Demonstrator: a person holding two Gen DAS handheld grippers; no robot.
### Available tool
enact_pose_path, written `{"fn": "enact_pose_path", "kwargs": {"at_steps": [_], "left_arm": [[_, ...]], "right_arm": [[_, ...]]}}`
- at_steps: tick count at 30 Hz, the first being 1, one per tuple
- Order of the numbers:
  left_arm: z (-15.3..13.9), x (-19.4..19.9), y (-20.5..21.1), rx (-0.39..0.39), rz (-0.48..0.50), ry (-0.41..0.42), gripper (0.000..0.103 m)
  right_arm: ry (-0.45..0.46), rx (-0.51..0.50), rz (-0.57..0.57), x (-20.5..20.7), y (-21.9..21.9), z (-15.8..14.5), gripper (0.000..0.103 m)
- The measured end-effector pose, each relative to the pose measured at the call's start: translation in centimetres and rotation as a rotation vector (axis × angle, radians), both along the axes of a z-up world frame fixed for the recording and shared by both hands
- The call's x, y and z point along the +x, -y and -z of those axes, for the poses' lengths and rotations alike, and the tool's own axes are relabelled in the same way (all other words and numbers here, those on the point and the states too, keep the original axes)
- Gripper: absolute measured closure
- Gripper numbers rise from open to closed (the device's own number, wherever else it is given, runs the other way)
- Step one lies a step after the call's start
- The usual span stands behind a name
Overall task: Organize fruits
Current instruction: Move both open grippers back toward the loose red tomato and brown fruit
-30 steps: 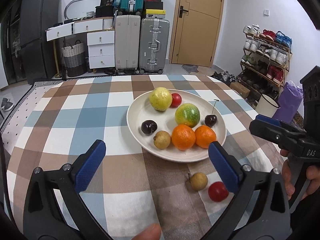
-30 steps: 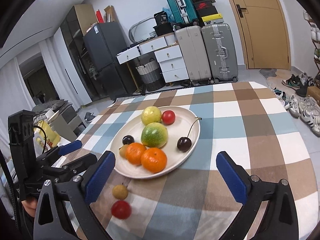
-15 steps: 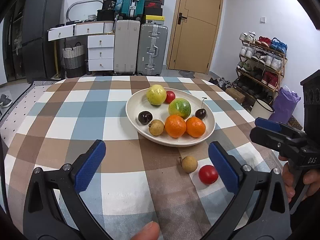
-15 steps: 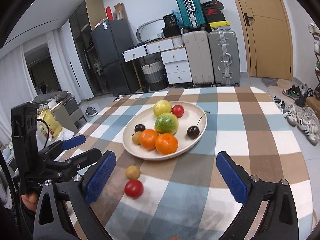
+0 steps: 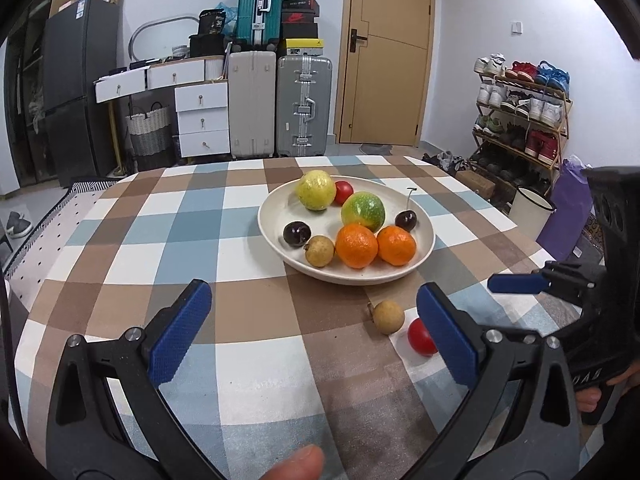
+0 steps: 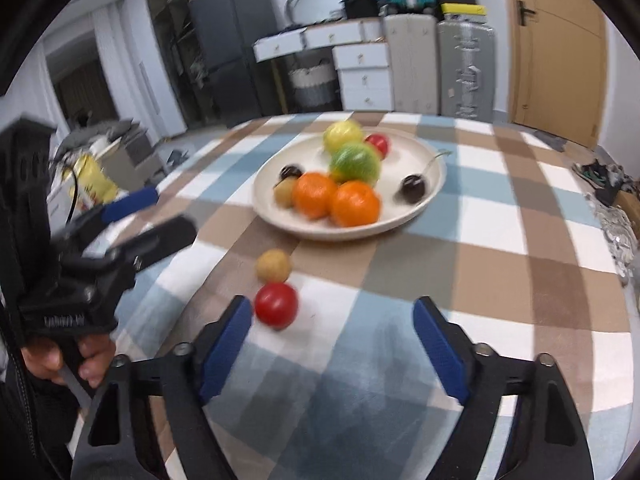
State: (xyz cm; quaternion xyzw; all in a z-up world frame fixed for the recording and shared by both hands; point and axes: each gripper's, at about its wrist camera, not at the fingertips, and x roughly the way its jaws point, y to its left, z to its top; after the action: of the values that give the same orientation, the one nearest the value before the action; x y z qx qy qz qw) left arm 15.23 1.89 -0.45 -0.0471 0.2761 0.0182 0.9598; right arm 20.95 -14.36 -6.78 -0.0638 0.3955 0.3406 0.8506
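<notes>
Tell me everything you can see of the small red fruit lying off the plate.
The small red fruit is round, smooth and glossy, like a cherry tomato, with no stem visible. It lies on the checked tablecloth short of the plate, beside a small tan fruit; whether they touch is unclear. The right gripper, jaws open and just narrowed, has it just ahead of its left pad, not between the pads. Nothing grips it.

Cream plate [image 5: 424,258] on checked cloth: yellow fruit [image 5: 315,190], green fruit [image 5: 363,211], two oranges [image 5: 356,245], red tomato [image 5: 343,192], two dark cherries [image 5: 297,233], brown longan [image 5: 319,251]. Off plate, just beside each other: second longan [image 5: 387,317], second tomato [image 5: 420,336].
</notes>
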Motion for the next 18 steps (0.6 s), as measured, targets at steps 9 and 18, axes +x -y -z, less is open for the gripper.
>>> {"fn": "enact_pose_path", "kwargs": {"at_steps": [9,18], "left_arm": [[0.6,0.8,-0.3,-0.015,0.013,-0.037,0.001],[0.9,1.2,-1.1,-0.038,-0.034,-0.055,0.001]], "right_arm": [[-0.045,-0.057,-0.026,0.2,-2.2,1.9,0.032],[-0.05,-0.067,-0.059,0.1,-3.3,2.1,0.045]]}}
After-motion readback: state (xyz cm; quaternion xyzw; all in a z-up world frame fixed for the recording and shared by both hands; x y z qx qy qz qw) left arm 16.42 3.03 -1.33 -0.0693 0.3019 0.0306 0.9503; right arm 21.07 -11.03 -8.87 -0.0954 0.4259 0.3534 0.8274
